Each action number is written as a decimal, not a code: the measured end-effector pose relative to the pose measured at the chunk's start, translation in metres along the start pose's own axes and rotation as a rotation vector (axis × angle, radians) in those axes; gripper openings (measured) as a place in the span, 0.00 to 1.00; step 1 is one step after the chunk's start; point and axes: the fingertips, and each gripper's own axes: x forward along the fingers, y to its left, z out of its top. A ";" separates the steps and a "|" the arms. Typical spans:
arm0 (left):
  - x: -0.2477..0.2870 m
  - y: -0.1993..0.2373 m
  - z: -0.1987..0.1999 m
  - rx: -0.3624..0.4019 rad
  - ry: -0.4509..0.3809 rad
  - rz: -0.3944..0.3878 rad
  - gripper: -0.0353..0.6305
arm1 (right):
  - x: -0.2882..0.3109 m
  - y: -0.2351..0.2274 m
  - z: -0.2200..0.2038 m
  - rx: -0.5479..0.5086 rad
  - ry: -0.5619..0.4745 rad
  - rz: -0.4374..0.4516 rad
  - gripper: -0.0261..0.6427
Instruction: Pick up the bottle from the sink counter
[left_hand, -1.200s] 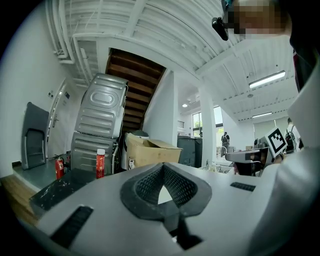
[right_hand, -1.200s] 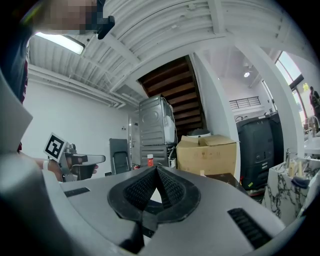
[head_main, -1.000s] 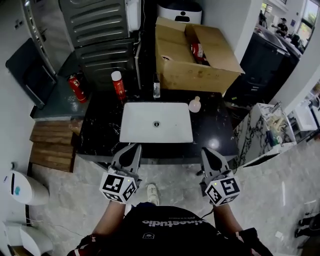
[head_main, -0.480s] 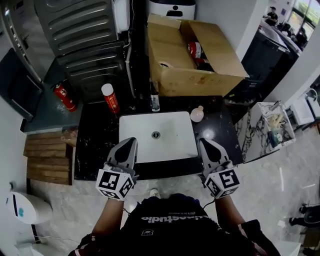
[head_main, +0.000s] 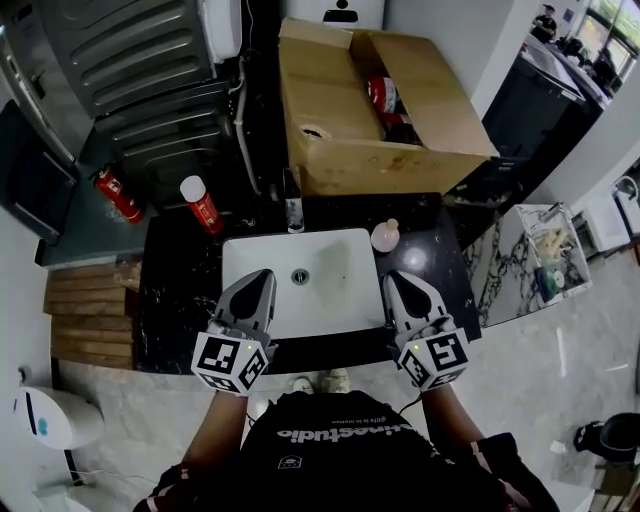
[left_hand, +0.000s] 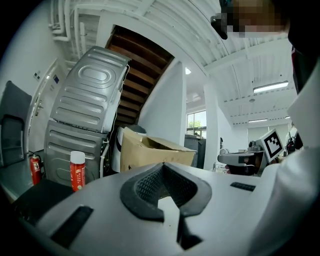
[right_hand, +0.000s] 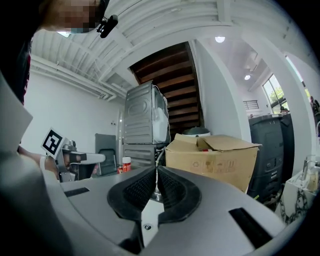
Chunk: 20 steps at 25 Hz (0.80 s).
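A red bottle with a white cap (head_main: 200, 204) stands on the black sink counter (head_main: 180, 290), left of the white basin (head_main: 330, 290). A small pale round bottle (head_main: 385, 236) stands at the basin's back right corner. My left gripper (head_main: 258, 281) hangs over the basin's front left and my right gripper (head_main: 398, 283) over its front right. Both are shut and hold nothing, well short of either bottle. The left gripper view shows the red bottle (left_hand: 77, 171) far off to the left of the jaws. The right gripper view shows it (right_hand: 127, 164) small and distant.
A faucet (head_main: 292, 212) rises behind the basin. A big open cardboard box (head_main: 380, 110) sits behind the counter, with a grey ribbed machine (head_main: 150, 70) to its left. A red fire extinguisher (head_main: 115, 193) lies on a grey surface left of the counter. Marble shelving (head_main: 530, 260) is at right.
The person has stepped up to the counter. Both grippers have moved forward from in front of the counter to above the basin's front edge, jaws still shut.
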 end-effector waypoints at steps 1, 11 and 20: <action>0.006 0.000 -0.001 -0.002 0.006 -0.003 0.07 | 0.004 -0.006 -0.003 0.005 0.005 0.000 0.10; 0.070 -0.005 -0.041 -0.004 0.093 -0.013 0.07 | 0.062 -0.088 -0.082 0.052 0.170 -0.049 0.37; 0.163 0.007 -0.109 -0.044 0.149 0.021 0.07 | 0.124 -0.154 -0.154 0.081 0.275 -0.166 0.39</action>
